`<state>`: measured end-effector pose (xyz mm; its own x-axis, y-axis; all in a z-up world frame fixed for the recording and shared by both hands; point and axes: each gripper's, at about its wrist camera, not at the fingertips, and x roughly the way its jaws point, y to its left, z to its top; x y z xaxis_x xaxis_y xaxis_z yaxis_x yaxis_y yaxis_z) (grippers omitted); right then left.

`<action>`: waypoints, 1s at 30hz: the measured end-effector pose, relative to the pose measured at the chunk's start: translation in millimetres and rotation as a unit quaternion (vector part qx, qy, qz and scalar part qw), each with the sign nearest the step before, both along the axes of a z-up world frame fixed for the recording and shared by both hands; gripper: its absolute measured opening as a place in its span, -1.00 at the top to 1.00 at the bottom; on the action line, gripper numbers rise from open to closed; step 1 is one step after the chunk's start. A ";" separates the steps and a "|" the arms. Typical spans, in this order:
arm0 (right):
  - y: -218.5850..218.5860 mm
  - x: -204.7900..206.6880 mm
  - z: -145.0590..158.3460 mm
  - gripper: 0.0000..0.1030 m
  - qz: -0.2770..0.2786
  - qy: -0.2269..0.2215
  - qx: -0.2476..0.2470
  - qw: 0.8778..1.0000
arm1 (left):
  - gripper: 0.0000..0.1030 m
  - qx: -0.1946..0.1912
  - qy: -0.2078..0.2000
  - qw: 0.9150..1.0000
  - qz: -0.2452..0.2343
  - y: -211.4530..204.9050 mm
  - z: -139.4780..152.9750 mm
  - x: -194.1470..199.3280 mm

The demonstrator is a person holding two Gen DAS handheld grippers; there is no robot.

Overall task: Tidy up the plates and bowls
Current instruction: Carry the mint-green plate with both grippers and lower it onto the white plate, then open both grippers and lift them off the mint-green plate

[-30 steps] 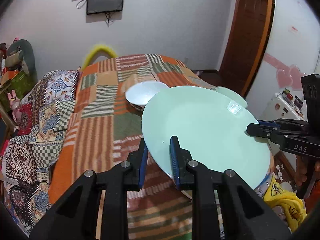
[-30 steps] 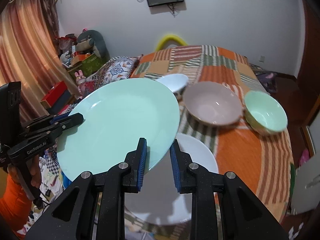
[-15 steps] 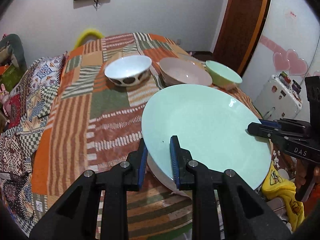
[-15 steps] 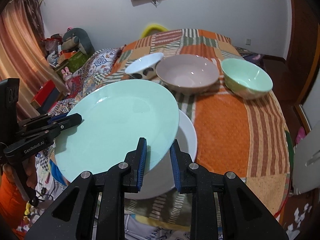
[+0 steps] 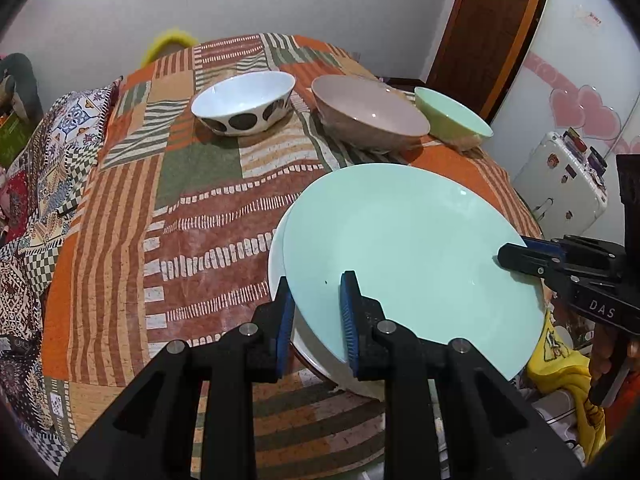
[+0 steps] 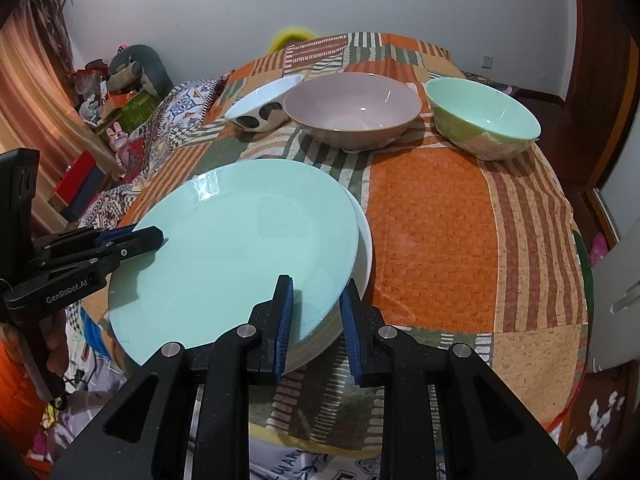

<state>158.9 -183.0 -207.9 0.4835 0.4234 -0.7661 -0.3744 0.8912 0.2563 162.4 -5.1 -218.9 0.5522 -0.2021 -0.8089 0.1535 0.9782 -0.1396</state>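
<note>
Two grippers hold one mint-green plate (image 5: 408,248) between them, each angled steeply downward toward the table: the left gripper (image 5: 316,312) pinches the plate's near-left rim, its blue-padded jaws drawn narrow with the rim between them, and the right gripper (image 6: 316,312) clamps the opposite edge in the same narrow grip (each also shows from the side in the other's view, a hand wrapped around its handle below). The green plate sits tilted just above a white plate (image 6: 362,248), whose rim peeks out beneath it; whether the two touch cannot be told. That makes two plates at the table's near edge. Three bowls stand in a row across the far side of the patchwork tablecloth (image 5: 192,216): a white bowl with dark spots (image 5: 244,104), a larger pinkish-beige bowl (image 5: 368,116) in the middle, and a mint-green bowl (image 6: 482,116) at the right end. All three bowls are upright and hold nothing.
</note>
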 end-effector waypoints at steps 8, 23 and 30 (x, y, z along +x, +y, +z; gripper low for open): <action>1.3 1.8 -5.3 0.58 -0.001 0.007 -0.012 1.000 | 0.56 -0.003 0.016 1.000 0.000 0.4 -12.7 5.4; 10.8 2.9 -5.3 0.44 0.005 0.001 -0.037 0.999 | 0.49 0.005 0.019 1.000 -0.004 -1.8 -18.1 6.1; 10.6 5.5 -7.2 0.35 0.004 0.004 -0.046 0.999 | 0.46 0.041 0.009 0.999 -0.002 -6.0 -16.2 4.0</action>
<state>164.4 -172.4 -215.1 0.4745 0.3545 -0.8057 -0.3797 0.9082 0.1761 166.4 -11.1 -235.1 0.5368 -0.1361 -0.8326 0.1549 0.9860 -0.0613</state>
